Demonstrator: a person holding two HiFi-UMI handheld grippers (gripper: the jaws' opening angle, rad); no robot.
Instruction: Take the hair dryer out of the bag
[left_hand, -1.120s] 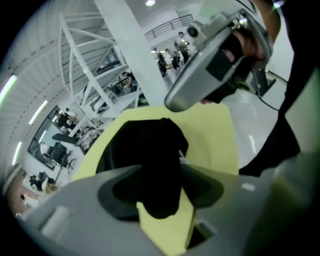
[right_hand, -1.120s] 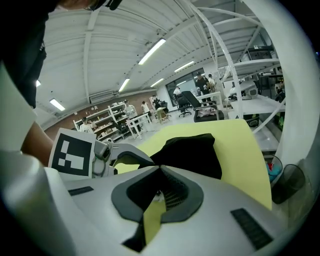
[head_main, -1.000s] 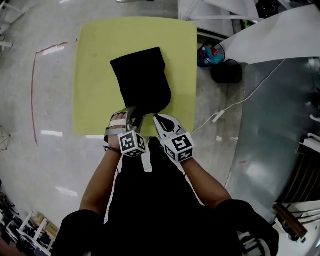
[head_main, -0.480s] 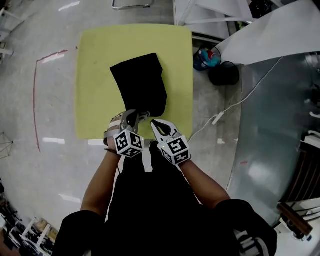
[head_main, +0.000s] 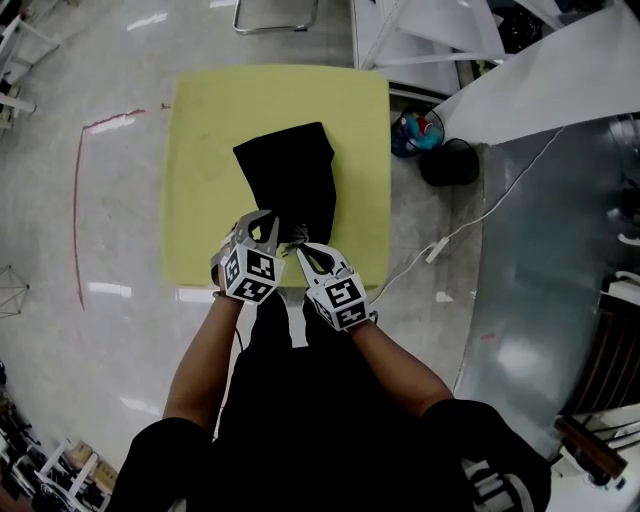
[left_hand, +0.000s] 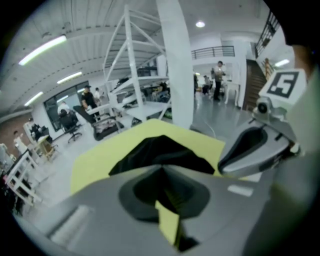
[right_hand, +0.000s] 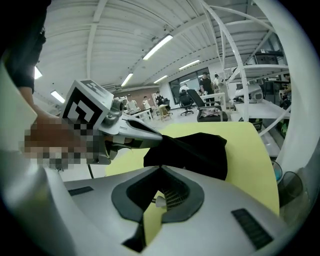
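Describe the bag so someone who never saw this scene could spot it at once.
Find the square yellow-green table standing on the pale floor. On it lies the black cloth bag, a limp oblong running from mid-table to the near edge. It alone lies there, black against the yellow-green.

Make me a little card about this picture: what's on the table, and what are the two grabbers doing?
Table: yellow-green table
On it: black bag, lying lengthways, near end by the grippers
Hair dryer: not showing
Left gripper: jaws shut on the bag's near edge
Right gripper: jaws shut at that same edge; can't tell if it pinches cloth
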